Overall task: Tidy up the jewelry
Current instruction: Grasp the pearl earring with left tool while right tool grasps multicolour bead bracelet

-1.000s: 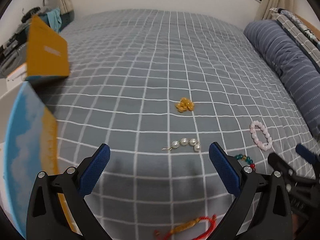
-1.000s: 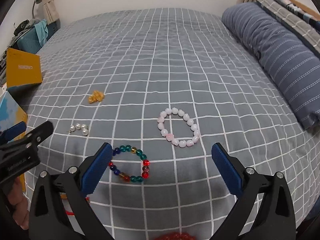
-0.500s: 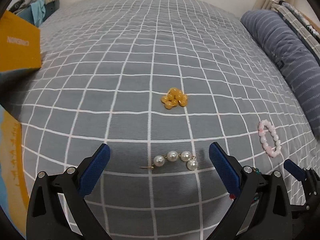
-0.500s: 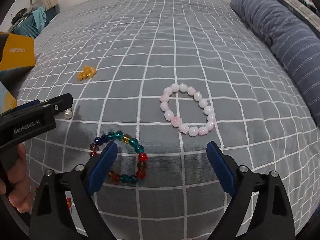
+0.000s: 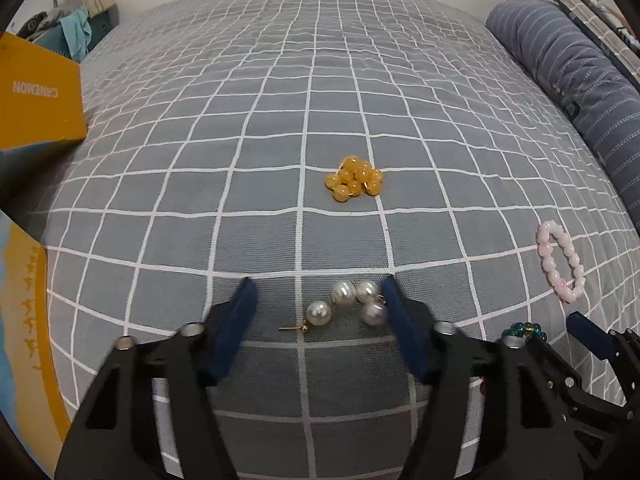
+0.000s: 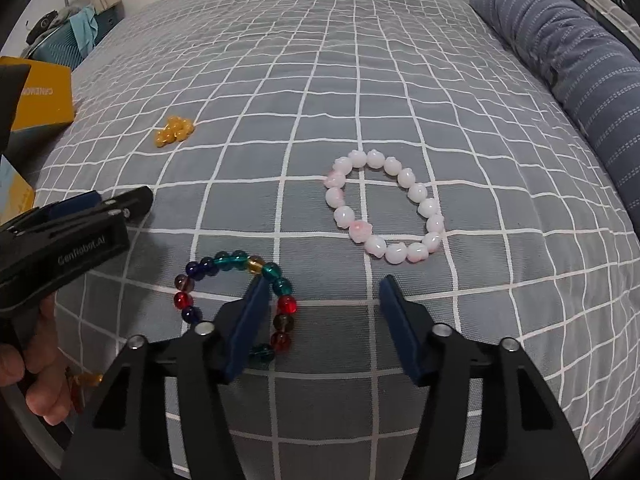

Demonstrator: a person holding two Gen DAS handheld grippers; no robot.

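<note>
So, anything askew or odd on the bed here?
Mostly the right gripper: its left finger sits inside the multicoloured bead bracelet, the right one outside. The amber beads lie bunched in a heap.

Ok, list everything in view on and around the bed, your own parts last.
pearl earring: one, white pearls on a gold pin, between the left claw's fingers
amber beads: one cluster, orange-yellow, mid-bed
pink bracelet: one, pale pink, ahead of the right claw
multicoloured bracelet: one, its right side between the right claw's fingers
bedspread: one, grey with white grid
bolster: one, striped blue, right edge
yellow box: one, left edge
left claw: closing, pads not yet gripping
right claw: closing, pads not yet gripping
hand: one, holding the left claw's handle
</note>
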